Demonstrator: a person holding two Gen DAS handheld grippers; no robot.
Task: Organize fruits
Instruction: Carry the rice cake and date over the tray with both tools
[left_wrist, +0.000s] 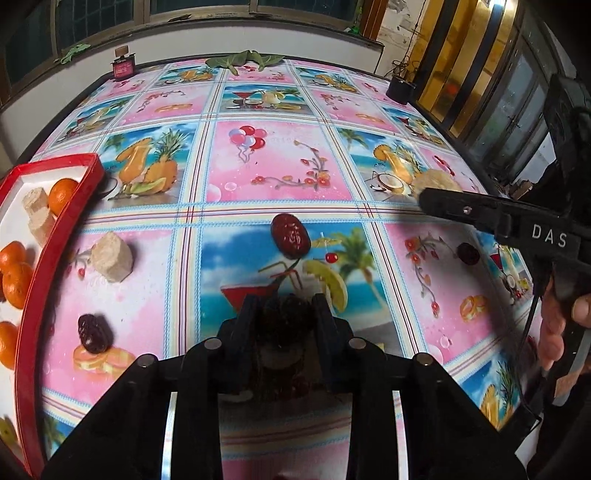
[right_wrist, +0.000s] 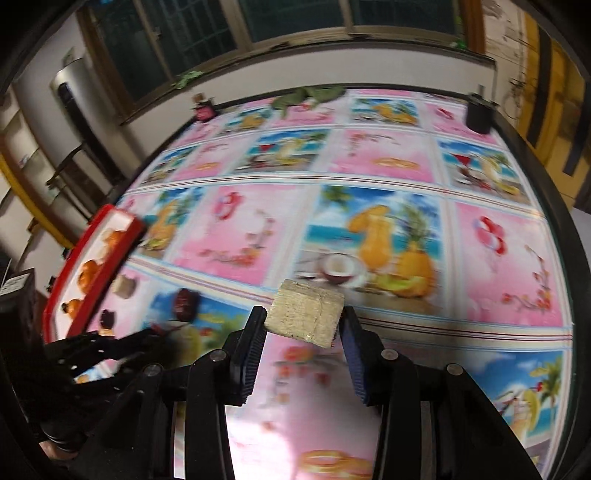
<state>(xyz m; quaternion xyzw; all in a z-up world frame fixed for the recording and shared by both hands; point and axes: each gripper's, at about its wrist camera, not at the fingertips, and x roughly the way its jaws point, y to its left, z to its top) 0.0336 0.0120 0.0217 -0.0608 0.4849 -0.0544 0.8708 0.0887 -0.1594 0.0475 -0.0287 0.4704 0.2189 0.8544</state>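
A: How are the two tongs seen to stand?

B: The left gripper is clenched on a dark date, which is pinched between its black fingers low over the patterned tablecloth. The right gripper is grasping a pale tan block, which is pressed between the blue-padded fingers and lifted clear of the cloth.

A: Where are the remaining pieces found?

B: In the left wrist view, a red date is seen lying on the cloth just ahead of the left gripper. Another tan block is set to its left, and a dark date is laid nearer, below that block. A further dark date is seen to the right, under the arm of the right gripper.

A: And the tray?

B: A red-rimmed tray is placed at the left edge of the table. Oranges and tan blocks are held on its white floor. In the right wrist view the scene is blurred, and finer detail of the tray cannot be told.
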